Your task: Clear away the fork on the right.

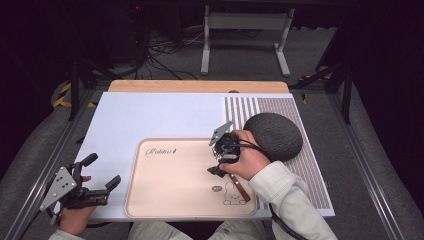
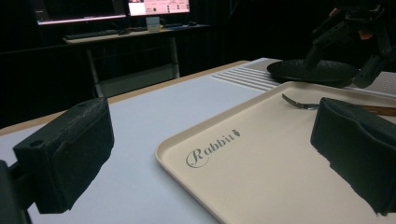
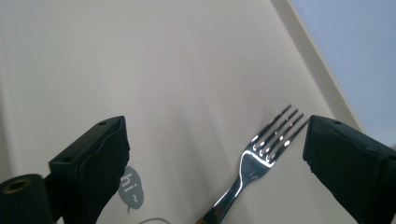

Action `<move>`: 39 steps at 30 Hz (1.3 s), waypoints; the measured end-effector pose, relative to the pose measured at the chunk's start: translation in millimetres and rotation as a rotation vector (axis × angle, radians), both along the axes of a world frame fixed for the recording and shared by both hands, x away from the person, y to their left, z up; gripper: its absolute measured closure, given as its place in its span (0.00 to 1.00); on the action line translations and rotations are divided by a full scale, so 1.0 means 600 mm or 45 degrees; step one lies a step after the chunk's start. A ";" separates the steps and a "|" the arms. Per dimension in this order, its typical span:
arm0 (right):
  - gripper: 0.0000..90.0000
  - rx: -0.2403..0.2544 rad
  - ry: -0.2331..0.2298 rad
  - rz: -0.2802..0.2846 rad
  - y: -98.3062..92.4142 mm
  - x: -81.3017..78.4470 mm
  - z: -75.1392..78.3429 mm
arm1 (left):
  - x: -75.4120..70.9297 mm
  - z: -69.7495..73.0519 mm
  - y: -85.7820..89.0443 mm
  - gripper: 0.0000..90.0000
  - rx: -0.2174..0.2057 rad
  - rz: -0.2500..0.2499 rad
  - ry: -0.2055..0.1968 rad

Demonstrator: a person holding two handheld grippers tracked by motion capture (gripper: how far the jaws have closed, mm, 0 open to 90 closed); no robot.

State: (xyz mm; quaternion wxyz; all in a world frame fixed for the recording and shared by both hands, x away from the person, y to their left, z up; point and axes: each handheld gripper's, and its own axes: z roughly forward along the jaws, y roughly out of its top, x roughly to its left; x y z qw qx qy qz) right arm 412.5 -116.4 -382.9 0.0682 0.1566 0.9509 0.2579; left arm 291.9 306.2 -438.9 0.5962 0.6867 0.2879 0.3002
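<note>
Lying flat on the beige tray (image 1: 165,200), a fork (image 3: 254,168) with a wooden handle rests near the tray's right side, its metal tines aimed toward the tray's far right edge and its handle running back toward the person's side of the table, as seen in the right gripper view; the right gripper (image 1: 219,167), held in the person's right hand (image 1: 247,160), hangs just above the fork with its black jaws spread wide, nothing pinched between the pads, the fork's head sitting free on the tray surface nearer the right-hand jaw of that view. A printed speech bubble reading "hi" (image 3: 130,186) shows on the tray beside the fork, part of a small rabbit drawing (image 1: 231,192) near the tray's near right corner. Off to the left, the left gripper (image 1: 102,175) is held low at the table's near left corner, clear of the tray, its jaws likewise standing wide apart and empty; its view looks across the white mat (image 1: 150,115) to the tray's "Rabbit" lettering (image 2: 212,149) and to the fork beyond. A dark round plate (image 1: 272,135) sits on the striped part of the mat (image 1: 245,107), just past the tray's far right corner and close behind the right hand
</note>
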 end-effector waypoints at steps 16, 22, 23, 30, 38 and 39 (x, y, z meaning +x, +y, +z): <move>0.24 0.001 0.016 0.188 0.009 0.026 -0.026 | 0.001 -0.001 0.000 0.00 0.000 -0.001 0.001; 1.00 -0.019 -0.007 0.221 0.001 0.024 -0.030 | 0.001 -0.001 -0.001 0.00 0.001 0.000 0.001; 1.00 -0.015 0.001 0.211 0.000 0.025 -0.030 | 0.002 -0.001 -0.001 0.00 0.000 0.000 0.001; 1.00 -0.034 -0.004 0.178 0.001 0.039 -0.045 | 0.001 -0.001 -0.001 0.00 0.000 0.000 0.000; 1.00 -0.075 0.004 0.134 0.001 0.050 -0.065 | 0.002 -0.001 -0.001 0.00 0.001 0.000 0.000; 1.00 -0.075 0.004 0.134 0.001 0.050 -0.065 | 0.002 -0.001 -0.001 0.00 0.001 0.000 0.000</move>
